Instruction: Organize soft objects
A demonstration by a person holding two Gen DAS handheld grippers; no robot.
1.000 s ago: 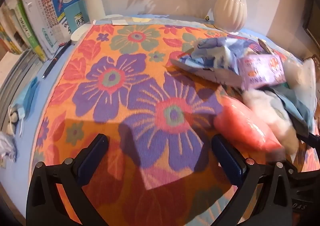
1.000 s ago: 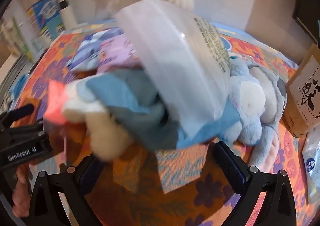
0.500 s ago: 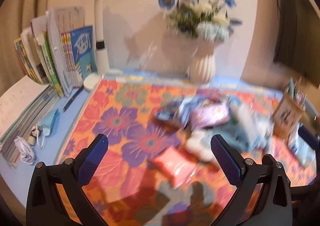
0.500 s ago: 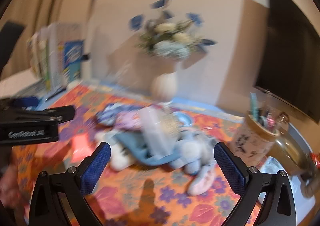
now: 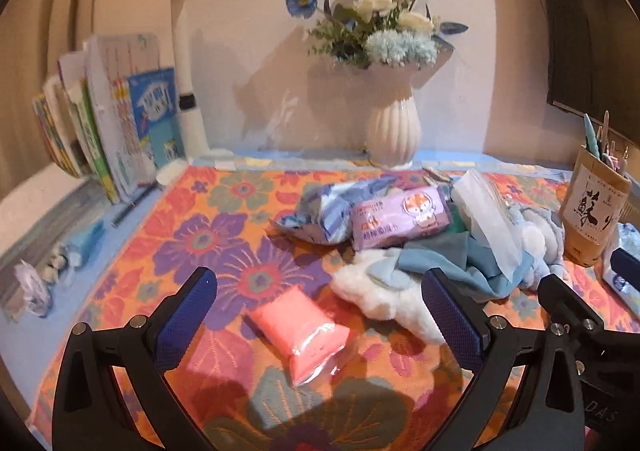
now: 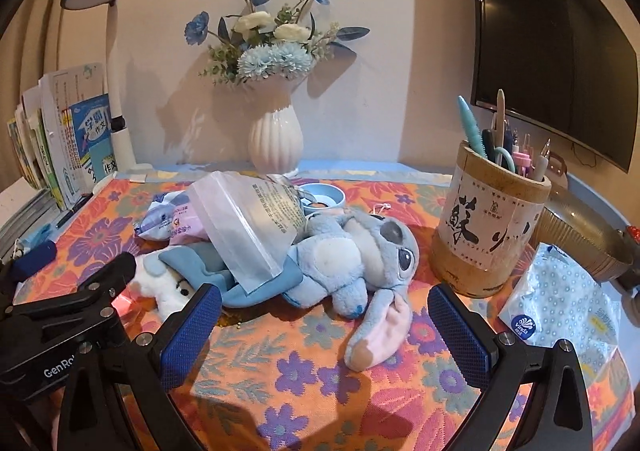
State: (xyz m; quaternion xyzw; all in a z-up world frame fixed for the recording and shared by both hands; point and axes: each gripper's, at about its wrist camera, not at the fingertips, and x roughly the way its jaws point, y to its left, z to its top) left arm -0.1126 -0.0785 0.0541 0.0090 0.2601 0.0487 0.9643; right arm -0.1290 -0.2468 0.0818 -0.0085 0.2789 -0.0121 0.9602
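Observation:
A heap of soft things lies on the flowered cloth (image 5: 208,239). A pink soft pack (image 5: 300,327) rests nearest my left gripper (image 5: 318,311), which is open and empty above the cloth. Behind it lie a white plush (image 5: 384,291), blue cloth (image 5: 440,263), a purple tissue pack (image 5: 400,223) and a blue-white pack (image 5: 320,211). In the right wrist view a blue plush toy (image 6: 352,255) lies on its side under a clear zip bag (image 6: 248,219). My right gripper (image 6: 324,327) is open, empty, just in front of the plush's ear.
A white vase of flowers (image 5: 392,131) stands at the back wall. Books (image 5: 120,123) and a lamp (image 5: 180,51) line the left. A bamboo pen holder (image 6: 488,235) and a dotted tissue pack (image 6: 560,311) sit on the right. A small blue dish (image 6: 322,197) lies behind the heap.
Both grippers have pulled back and up from the heap, so the whole table now shows. Both stay open and empty.

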